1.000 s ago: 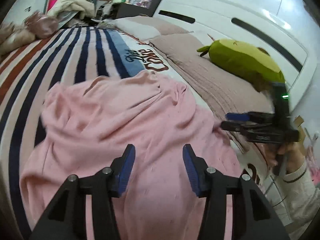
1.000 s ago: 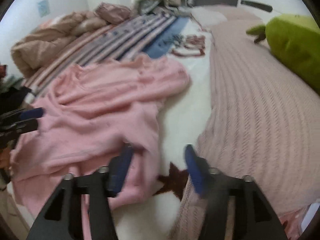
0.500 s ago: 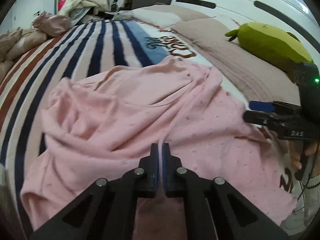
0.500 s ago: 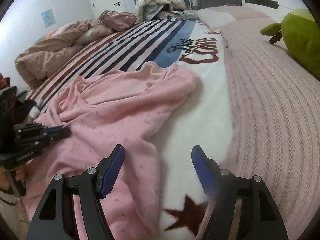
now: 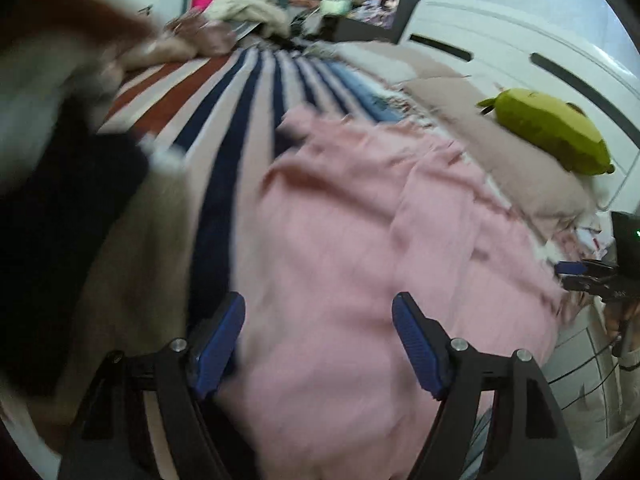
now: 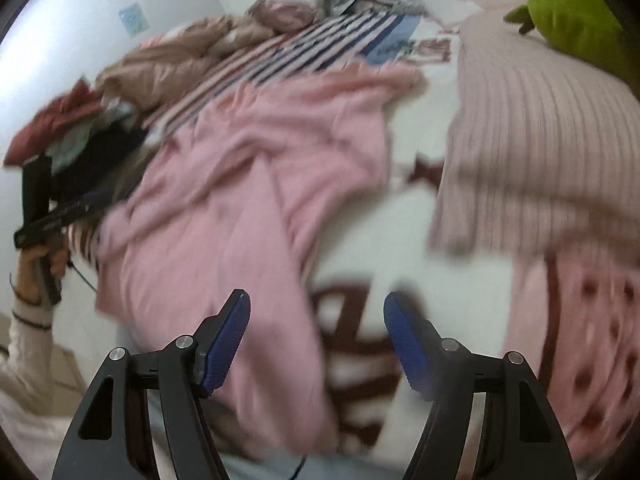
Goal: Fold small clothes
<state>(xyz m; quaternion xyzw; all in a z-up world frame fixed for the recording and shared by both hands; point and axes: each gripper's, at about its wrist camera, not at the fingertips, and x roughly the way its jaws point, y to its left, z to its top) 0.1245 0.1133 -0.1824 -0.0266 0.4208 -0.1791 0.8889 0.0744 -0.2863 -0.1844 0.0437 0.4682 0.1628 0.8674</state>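
Note:
A pink garment (image 5: 360,240) lies spread and wrinkled on the striped bed cover (image 5: 224,128); it also shows in the right wrist view (image 6: 248,184). My left gripper (image 5: 318,344) is open and empty above the garment's near edge. My right gripper (image 6: 316,344) is open and empty over the garment's right edge and the white printed blanket (image 6: 360,248). Each gripper shows in the other view, the right one (image 5: 576,276) at the far right, the left one (image 6: 60,216) at the far left. Both views are motion-blurred.
A green plush toy (image 5: 552,132) lies on a ribbed pink pillow cover (image 6: 532,128) by the white headboard (image 5: 520,48). A pile of dark and red clothes (image 6: 68,128) sits at the bed's left side. Rumpled bedding (image 5: 192,40) lies at the far end.
My left gripper was shut on the pink garment half a second ago and is now open and pulled back. My right gripper stayed open and has drawn back toward the bed's edge.

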